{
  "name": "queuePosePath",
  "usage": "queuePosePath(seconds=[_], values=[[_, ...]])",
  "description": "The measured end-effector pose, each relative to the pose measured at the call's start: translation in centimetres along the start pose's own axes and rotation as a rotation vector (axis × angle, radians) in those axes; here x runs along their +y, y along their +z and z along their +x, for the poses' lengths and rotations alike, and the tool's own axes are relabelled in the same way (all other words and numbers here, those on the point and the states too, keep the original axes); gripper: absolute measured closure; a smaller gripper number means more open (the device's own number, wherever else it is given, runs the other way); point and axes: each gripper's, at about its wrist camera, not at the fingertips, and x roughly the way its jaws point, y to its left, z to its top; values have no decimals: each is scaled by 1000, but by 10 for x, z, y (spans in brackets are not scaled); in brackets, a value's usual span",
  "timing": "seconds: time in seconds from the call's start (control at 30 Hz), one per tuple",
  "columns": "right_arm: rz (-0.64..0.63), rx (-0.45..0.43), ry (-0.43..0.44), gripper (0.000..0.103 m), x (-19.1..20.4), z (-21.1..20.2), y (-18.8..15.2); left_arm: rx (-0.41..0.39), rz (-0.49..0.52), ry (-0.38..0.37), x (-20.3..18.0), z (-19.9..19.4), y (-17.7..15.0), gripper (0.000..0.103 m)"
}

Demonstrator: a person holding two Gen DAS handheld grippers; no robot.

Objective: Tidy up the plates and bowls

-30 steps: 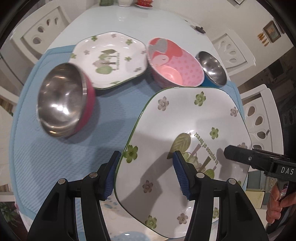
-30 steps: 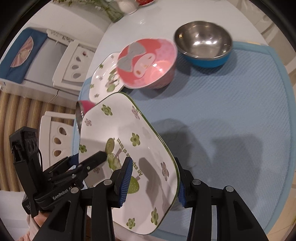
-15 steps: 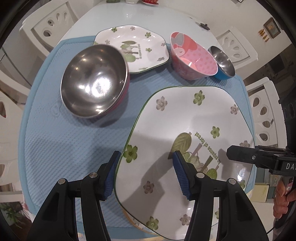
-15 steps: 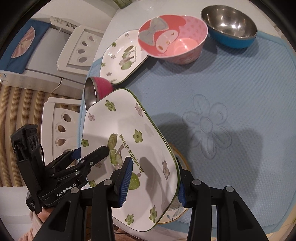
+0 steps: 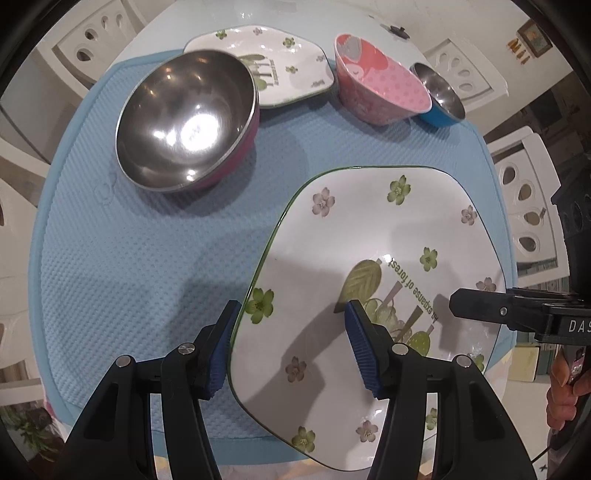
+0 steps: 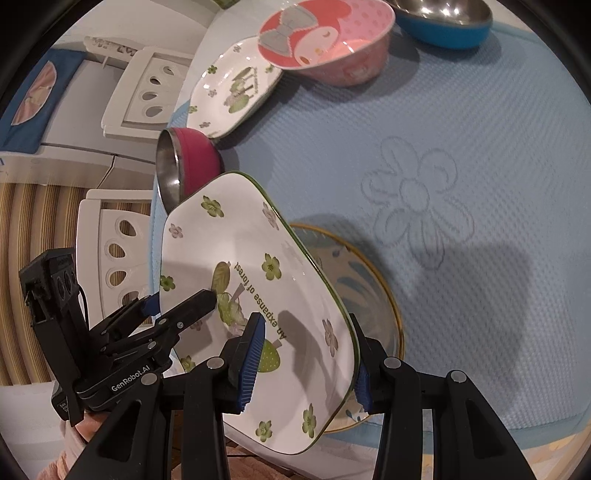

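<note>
Gripping opposite edges of the large floral plate (image 5: 373,258), the left gripper (image 5: 291,343) and right gripper (image 6: 304,363) each clamp its rim between blue pads, holding it tilted above the blue mat (image 5: 122,258). A gold-rimmed patterned plate (image 6: 373,295), hidden a second ago, now shows directly beneath it. Farther off, the steel bowl with magenta shell (image 5: 188,122) appears nearer than before. Beyond stand the small floral plate (image 5: 288,74), pink character bowl (image 5: 380,92) and blue-shelled steel bowl (image 5: 439,96) near the mat's far edge on the counter (image 5: 314,14).
</note>
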Motion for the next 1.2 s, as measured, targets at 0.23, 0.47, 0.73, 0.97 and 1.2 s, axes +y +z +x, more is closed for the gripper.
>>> queuePosePath(seconds=[0.23,0.47,0.73,0.97,1.2], values=[[39,14,0,61,-8,12,-11,31,12,-3,-1,9,-11,49],[71,39,-10,61,-16,24,-20,46,26,2,-3,14,-13,49],[101,60,-14,61,-25,34,-26,45,56,27,-12,18,-11,49],[119,74,-10,61,-31,41,-30,40,73,53,-15,19,-12,49],[123,78,-7,61,-33,42,-29,39,59,65,-16,20,-10,49]])
